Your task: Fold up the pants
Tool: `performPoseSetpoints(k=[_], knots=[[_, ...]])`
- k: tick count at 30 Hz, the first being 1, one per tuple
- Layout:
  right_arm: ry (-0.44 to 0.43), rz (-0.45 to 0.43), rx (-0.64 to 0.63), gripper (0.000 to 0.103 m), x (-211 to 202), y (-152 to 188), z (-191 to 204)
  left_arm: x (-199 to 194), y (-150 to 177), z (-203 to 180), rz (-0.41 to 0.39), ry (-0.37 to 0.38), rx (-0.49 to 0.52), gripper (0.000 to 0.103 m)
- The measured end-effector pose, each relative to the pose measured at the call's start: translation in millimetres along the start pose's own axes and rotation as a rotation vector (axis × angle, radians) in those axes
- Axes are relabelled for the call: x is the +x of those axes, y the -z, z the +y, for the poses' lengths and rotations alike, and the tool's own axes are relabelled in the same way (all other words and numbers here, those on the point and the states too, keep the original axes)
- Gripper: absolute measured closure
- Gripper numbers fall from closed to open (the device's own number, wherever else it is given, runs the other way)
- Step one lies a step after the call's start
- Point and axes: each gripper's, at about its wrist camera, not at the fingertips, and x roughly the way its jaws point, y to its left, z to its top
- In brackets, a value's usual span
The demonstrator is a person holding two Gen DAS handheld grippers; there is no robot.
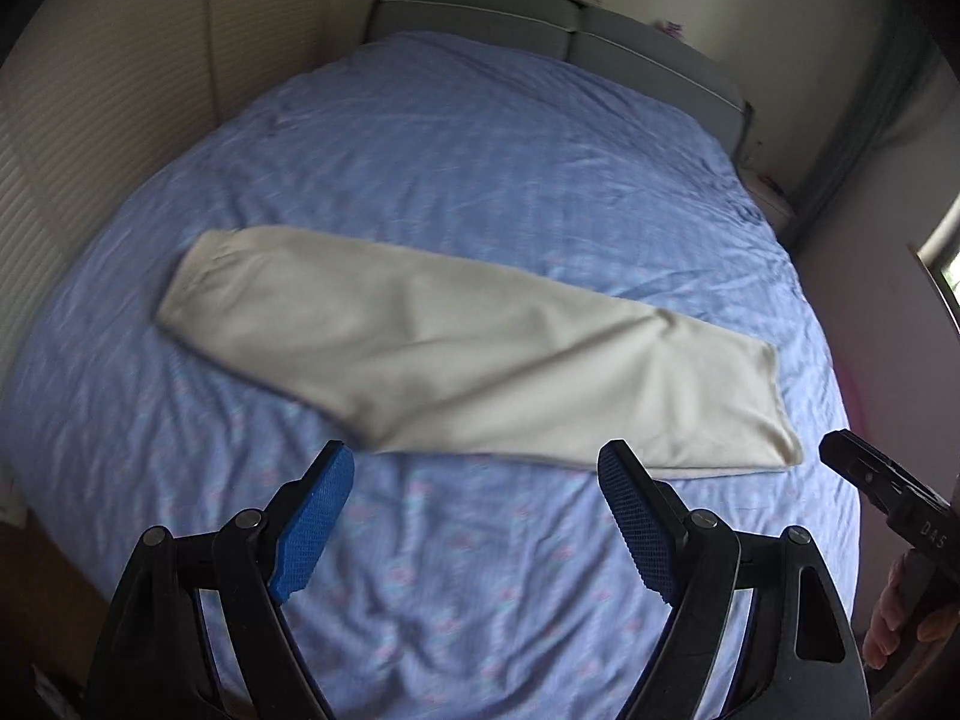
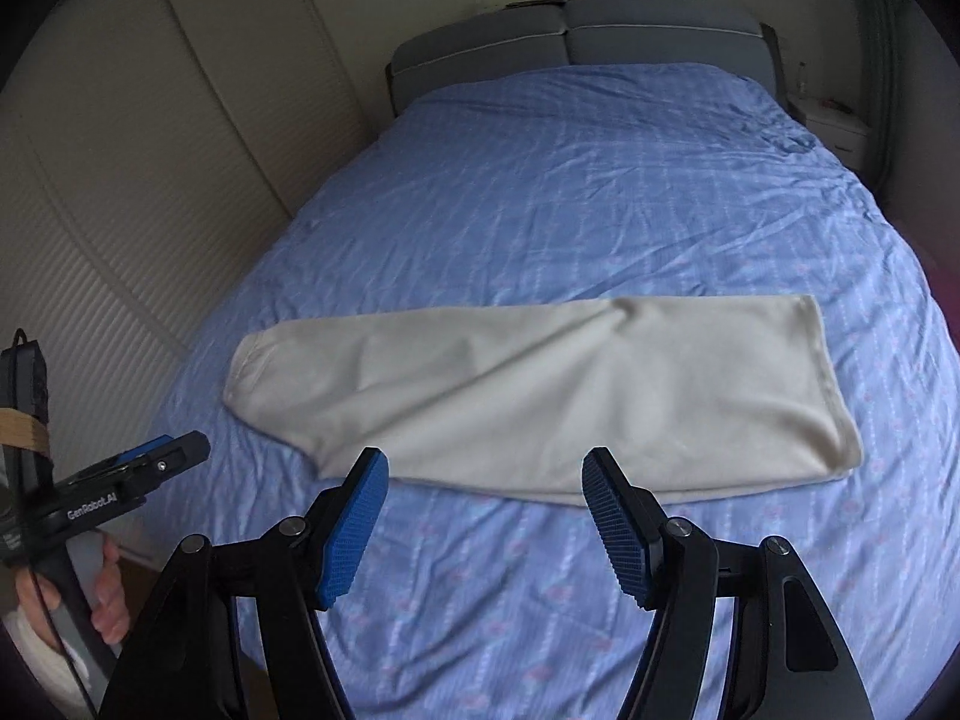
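The cream pants (image 1: pixel 456 354) lie flat across the blue bedspread (image 1: pixel 480 180), folded lengthwise into one long strip, narrow cuff end at the left, wide end at the right. They show the same way in the right wrist view (image 2: pixel 540 396). My left gripper (image 1: pixel 474 468) is open and empty, held above the bed just short of the pants' near edge. My right gripper (image 2: pixel 483 471) is open and empty, also just short of the near edge. Each gripper shows at the edge of the other's view: the right one (image 1: pixel 888 498) and the left one (image 2: pixel 156 462).
A grey padded headboard (image 2: pixel 576 42) stands at the far end of the bed. Pale wardrobe doors (image 2: pixel 150 150) run along the left side. A white nightstand (image 2: pixel 831 126) stands at the far right, and a window (image 1: pixel 942 264) lies to the right.
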Motion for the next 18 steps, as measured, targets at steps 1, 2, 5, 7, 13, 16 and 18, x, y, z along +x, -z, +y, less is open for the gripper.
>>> performPoseSetpoints(k=[1, 2, 5, 7, 13, 16, 18], knots=[[-0.013, 0.007, -0.009, 0.035, 4.2, 4.1, 18.8, -4.1, 2.4, 18.8, 0.002, -0.021, -0.003, 0.02], [-0.023, 0.013, -0.008, 0.035, 6.6, 7.1, 31.5, -7.7, 5.3, 32.9, 0.002, -0.035, 0.0, 0.02], [-0.043, 0.038, 0.006, 0.035, 22.5, 18.7, 77.8, -14.7, 7.0, 76.9, -0.001, -0.057, 0.023, 0.02], [-0.038, 0.054, 0.014, 0.035, 37.8, 27.1, 108.1, -12.6, 4.0, 100.4, 0.01, -0.06, 0.071, 0.02], [-0.034, 0.086, 0.069, 0.035, 95.5, 49.7, 176.4, 14.1, 5.9, 150.9, 0.058, -0.065, 0.194, 0.02], [-0.02, 0.16, 0.066, 0.035, 138.1, 59.3, 198.8, 35.9, 11.3, 170.8, 0.088, -0.091, 0.156, 0.02], [-0.017, 0.185, 0.042, 0.035, 163.6, 62.8, 206.9, 49.0, 15.4, 181.7, 0.108, -0.084, 0.107, 0.02]])
